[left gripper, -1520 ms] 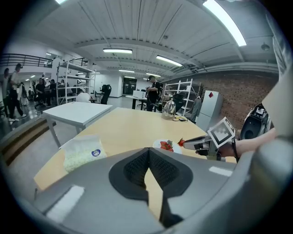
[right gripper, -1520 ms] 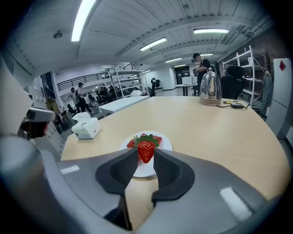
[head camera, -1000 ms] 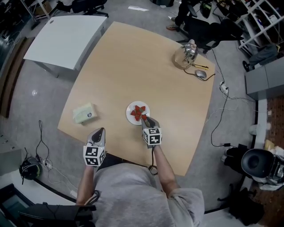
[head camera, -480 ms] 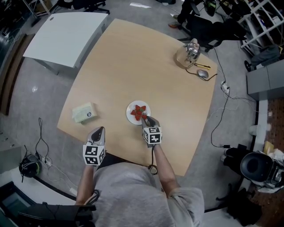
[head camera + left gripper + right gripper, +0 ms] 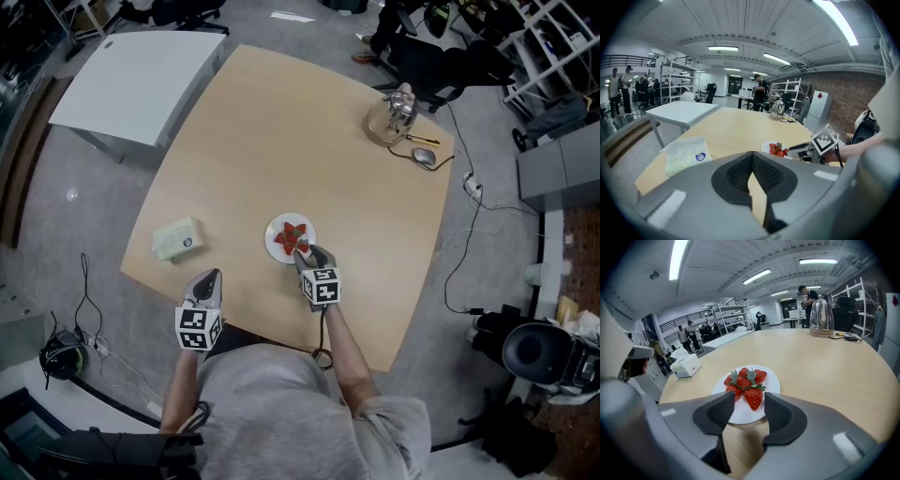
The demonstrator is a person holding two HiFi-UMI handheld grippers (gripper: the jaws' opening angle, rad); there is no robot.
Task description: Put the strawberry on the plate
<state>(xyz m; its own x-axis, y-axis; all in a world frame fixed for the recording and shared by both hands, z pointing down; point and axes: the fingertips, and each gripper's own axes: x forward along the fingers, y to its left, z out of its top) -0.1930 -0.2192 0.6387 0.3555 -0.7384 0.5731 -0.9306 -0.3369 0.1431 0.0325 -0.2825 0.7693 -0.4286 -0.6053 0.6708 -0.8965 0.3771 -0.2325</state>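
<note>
As right gripper [image 5: 749, 405] jaws were being opened, strawberry [image 5: 754, 398] was seen lying free on plate [image 5: 774, 379] against other berries, with gaps visible at both pads. Second earlier, jaws had been held narrower at same spot over plate's near edge. Grip was thus judged released and fruit delivered. Task was judged essentially done, with only withdrawal left. Left gripper [image 5: 752, 157] was held idle at table [image 5: 281, 141] edge, jaws closed together, nothing between.

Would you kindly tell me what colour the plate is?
White; the right gripper view shows the plate best.
</note>
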